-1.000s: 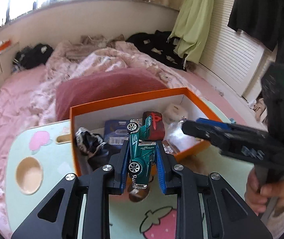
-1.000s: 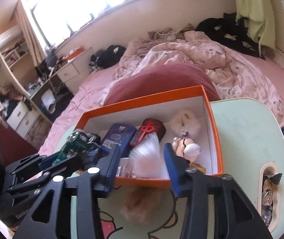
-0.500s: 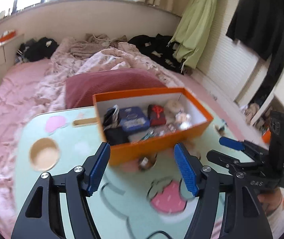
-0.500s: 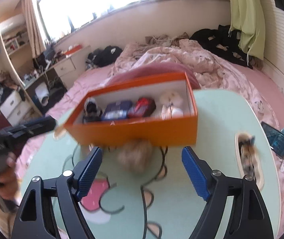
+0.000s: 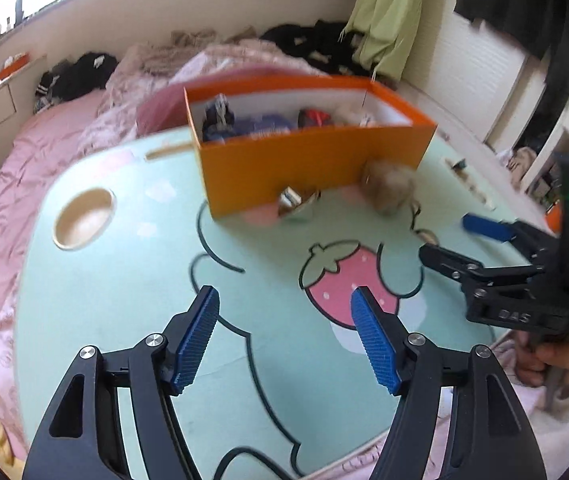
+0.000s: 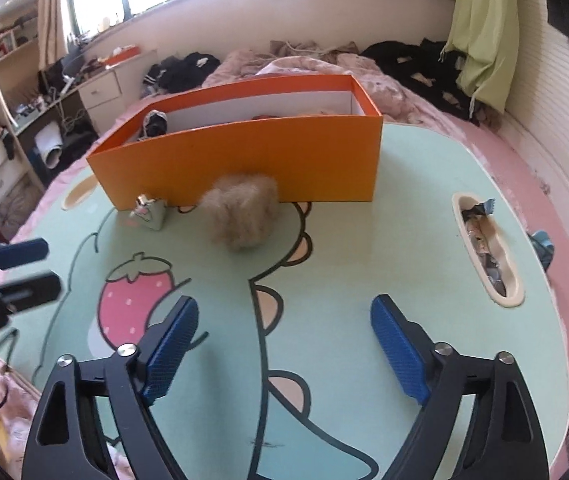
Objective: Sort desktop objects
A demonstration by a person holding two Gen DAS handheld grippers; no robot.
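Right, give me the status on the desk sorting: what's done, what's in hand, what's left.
Done: several items already sit inside the orange box.
In hand: nothing. The left gripper is open and empty; the right gripper is opening, with nothing between its fingers.
Left: the fluffy beige ball and a small silvery object lie on the green table in front of the box.

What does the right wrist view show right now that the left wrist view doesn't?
Only the right wrist view: the oblong slot in the table, holding wrappers, and the empty right gripper head-on, its jaws opening.

Only the left wrist view: the round cup recess, more of the box's contents, and the empty left gripper head-on.

Both: the orange box, the fluffy tan ball and the small carton in front of it, and the strawberry print.
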